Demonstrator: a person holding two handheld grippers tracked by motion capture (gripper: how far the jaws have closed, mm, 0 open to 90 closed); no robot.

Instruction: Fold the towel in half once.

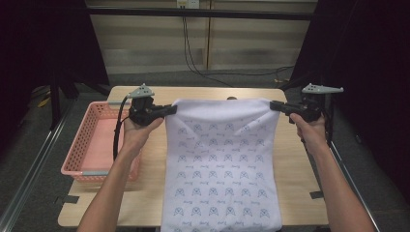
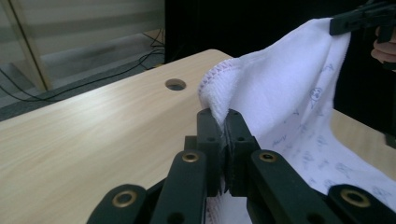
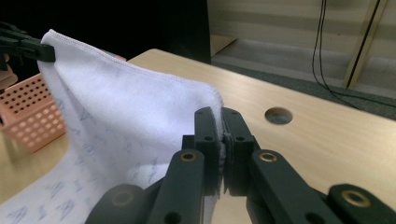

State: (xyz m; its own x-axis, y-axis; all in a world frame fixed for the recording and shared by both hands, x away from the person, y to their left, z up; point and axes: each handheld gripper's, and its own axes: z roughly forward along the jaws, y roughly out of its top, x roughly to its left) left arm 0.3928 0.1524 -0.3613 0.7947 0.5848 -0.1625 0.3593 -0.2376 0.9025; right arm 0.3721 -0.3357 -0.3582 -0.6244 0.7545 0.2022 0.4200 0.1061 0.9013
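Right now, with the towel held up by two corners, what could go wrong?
1. Each pair of tongs, left and right, pinches only the very edge of the towel; a tug might slip a corner free.
2. The near end hangs past the table edge, so a dropped towel could slide off.
3. The basket sits close beside the left hand; a sideways swing may knock it.

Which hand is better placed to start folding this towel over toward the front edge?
Neither clearly: the left gripper and right gripper each pinch a far corner of the white patterned towel, level with each other, so both should likely move together.
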